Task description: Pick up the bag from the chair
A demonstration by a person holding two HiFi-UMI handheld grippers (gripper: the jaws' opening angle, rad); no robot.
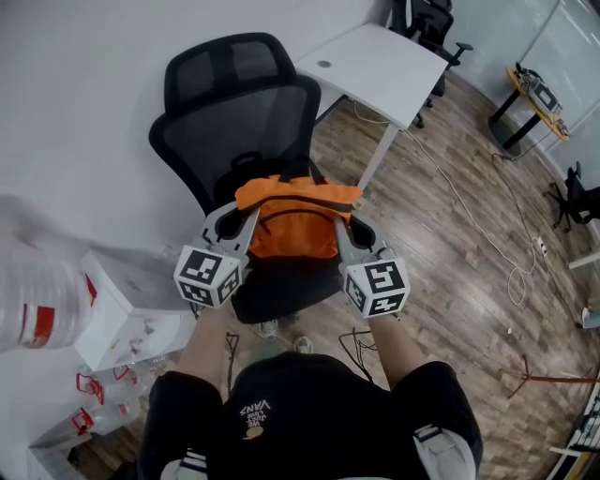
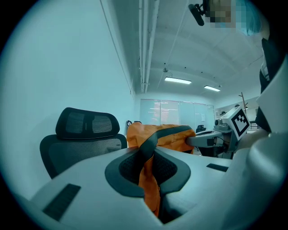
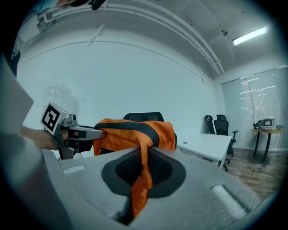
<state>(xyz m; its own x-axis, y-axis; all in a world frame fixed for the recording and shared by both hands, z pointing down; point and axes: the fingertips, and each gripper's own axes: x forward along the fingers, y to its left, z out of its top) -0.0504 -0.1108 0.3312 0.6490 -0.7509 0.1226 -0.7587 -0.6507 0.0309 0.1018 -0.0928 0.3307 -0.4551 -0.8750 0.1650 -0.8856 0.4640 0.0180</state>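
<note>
An orange bag [image 1: 295, 223] with black straps hangs above the seat of a black mesh office chair [image 1: 239, 112], held between my two grippers. My left gripper [image 1: 246, 217] is shut on the bag's left side; its own view shows orange fabric [image 2: 148, 177] pinched between the jaws. My right gripper [image 1: 343, 225] is shut on the bag's right side, with a fold of the bag [image 3: 140, 179] clamped in its jaws. Each gripper view shows the bag's top [image 2: 159, 134] [image 3: 130, 130] stretched toward the other gripper.
A white desk [image 1: 380, 66] stands right of the chair, with a cable trailing over the wood floor [image 1: 469, 244]. White boxes [image 1: 122, 305] and a large clear water bottle [image 1: 37, 291] sit at the left. More black chairs [image 1: 431, 23] stand behind the desk.
</note>
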